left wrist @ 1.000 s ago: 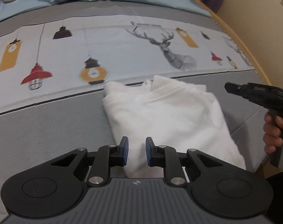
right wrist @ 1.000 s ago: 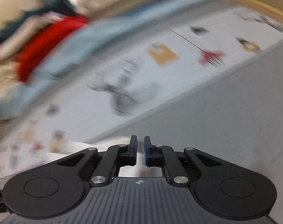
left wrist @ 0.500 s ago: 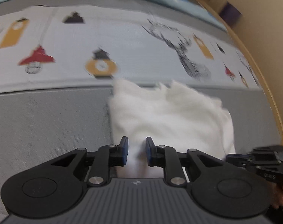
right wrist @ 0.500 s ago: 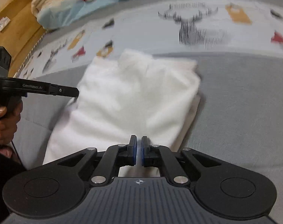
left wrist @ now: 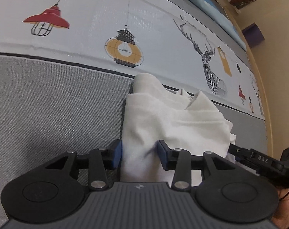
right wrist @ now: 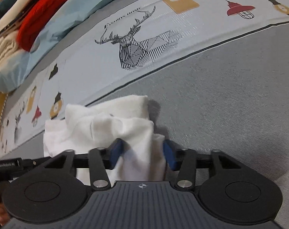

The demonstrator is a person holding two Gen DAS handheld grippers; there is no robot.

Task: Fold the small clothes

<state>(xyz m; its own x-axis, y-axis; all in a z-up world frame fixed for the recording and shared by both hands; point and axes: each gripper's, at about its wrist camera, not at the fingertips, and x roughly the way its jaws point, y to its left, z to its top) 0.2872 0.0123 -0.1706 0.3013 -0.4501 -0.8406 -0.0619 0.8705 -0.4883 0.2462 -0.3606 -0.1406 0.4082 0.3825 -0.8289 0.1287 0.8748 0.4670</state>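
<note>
A folded white garment [left wrist: 173, 122] lies on the grey cloth of the bed. My left gripper [left wrist: 139, 155] is open, its blue pads on either side of the garment's near left corner. My right gripper [right wrist: 142, 156] is open, its pads astride the garment's [right wrist: 113, 131] near right corner. Neither is closed on the cloth. The right gripper's body also shows in the left wrist view [left wrist: 258, 160] at the right edge, and the left gripper's body shows in the right wrist view [right wrist: 9, 166] at the left edge.
A printed sheet with lamps and a deer [left wrist: 209, 63] runs behind the garment. A pile of red, cream and dark clothes [right wrist: 28, 19] sits on a light blue cover at the back. The bed's wooden edge [left wrist: 262, 87] curves along the right.
Both grippers have opened from nearly shut and dropped low onto the garment's near edge, one at each corner. The views have closed in on the white garment.
</note>
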